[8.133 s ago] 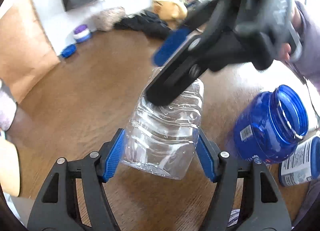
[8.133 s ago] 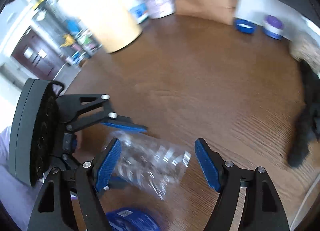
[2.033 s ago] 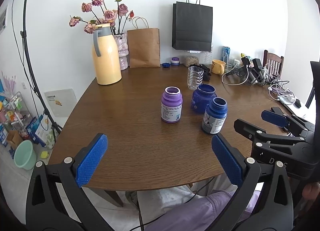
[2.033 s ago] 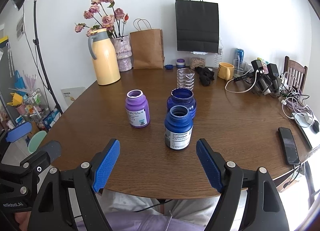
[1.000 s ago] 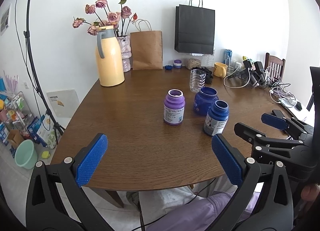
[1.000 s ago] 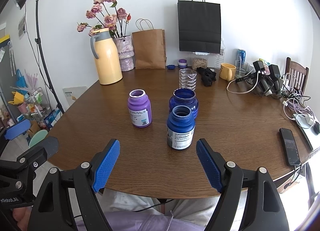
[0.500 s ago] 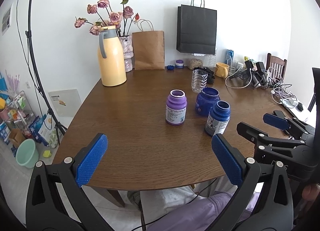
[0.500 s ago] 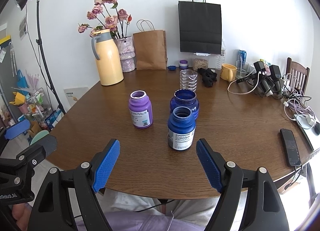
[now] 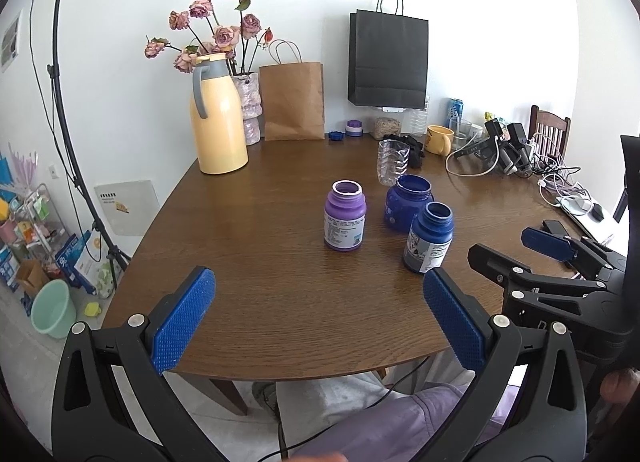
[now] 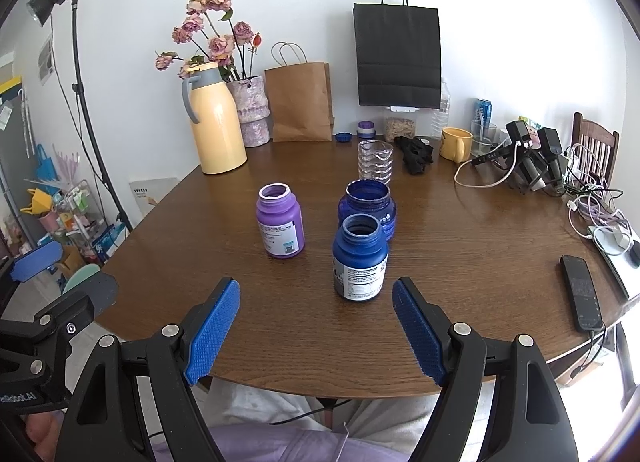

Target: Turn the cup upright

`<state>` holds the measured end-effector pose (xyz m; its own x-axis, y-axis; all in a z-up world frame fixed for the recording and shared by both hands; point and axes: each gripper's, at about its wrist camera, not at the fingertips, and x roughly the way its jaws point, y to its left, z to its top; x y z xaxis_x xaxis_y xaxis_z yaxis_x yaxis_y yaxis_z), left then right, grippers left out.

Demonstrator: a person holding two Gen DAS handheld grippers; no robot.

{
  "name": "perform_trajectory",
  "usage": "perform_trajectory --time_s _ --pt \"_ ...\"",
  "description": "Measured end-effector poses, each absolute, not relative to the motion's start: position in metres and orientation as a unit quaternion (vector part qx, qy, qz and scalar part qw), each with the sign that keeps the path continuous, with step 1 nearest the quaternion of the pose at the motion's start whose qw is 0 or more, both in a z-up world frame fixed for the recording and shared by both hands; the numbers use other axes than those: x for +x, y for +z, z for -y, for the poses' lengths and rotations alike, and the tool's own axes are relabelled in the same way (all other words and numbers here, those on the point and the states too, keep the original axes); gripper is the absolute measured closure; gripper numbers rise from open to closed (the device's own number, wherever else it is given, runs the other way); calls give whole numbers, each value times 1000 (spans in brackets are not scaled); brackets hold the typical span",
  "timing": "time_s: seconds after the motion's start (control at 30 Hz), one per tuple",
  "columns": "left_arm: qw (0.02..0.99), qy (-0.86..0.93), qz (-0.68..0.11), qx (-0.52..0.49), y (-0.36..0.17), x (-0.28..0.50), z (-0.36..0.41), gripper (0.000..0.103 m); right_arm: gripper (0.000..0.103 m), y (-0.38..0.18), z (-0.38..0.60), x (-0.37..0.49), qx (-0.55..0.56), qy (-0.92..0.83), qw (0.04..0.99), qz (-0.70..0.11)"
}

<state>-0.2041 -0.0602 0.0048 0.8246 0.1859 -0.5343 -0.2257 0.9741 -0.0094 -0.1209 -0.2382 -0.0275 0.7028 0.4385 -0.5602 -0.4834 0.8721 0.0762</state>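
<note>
Both tools held back off the near edge of the counter (image 10: 460,230), over the person's lap, nothing between the pads. Left tool (image 9: 316,314) spread wide, released. Right tool (image 10: 316,326) also spread, released, lined up w/ the small blue jar.

Clear ribbed cup (image 10: 375,161) stands upright, mouth up, mid-counter toward the far side, approx 12 o'clock from the right tool. In the left wrist view the cup (image 9: 393,162) sits at approx 1 o'clock, just behind the wide blue jar.

Three open jars, all upright, no lids:
- purple jar (image 10: 280,226) at 11 o'clock from the right tool, white label facing the cam, apart from the others.
- wide blue jar (image 10: 368,208) directly in front of the cup, close to it; can't tell if touching.
- small blue jar (image 10: 361,262) nearest the right tool, just in front of the wide one, overlapping it in view; label facing the cam.

Far-left of counter: yellow thermos (image 10: 214,122) w/ grey handle, flower vase (image 10: 250,110) just behind it, brown paper bag (image 10: 299,100) beside that. Black paper bag (image 10: 398,52) on the wall. Yellow mug (image 10: 456,144) and black cloth (image 10: 416,152) at approx 1 o'clock, past the cup. Tangle of cables and chargers (image 10: 532,166) far right; phone (image 10: 582,292) flat near the right edge at 3 o'clock.

Each tool shows in the other's view: the right tool (image 9: 548,250) at the left cam's 3 o'clock, the left tool (image 10: 44,274) at the right cam's 9 o'clock.
</note>
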Motion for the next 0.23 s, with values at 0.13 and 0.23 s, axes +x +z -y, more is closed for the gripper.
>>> perform_trajectory --time_s 0.13,0.23 --pt "952 114 -279 -41 4 -204 59 0 21 -28 237 -123 -42 254 921 -292" --pt "954 108 -274 -49 5 -205 59 0 21 -29 240 -122 -39 254 921 -294"
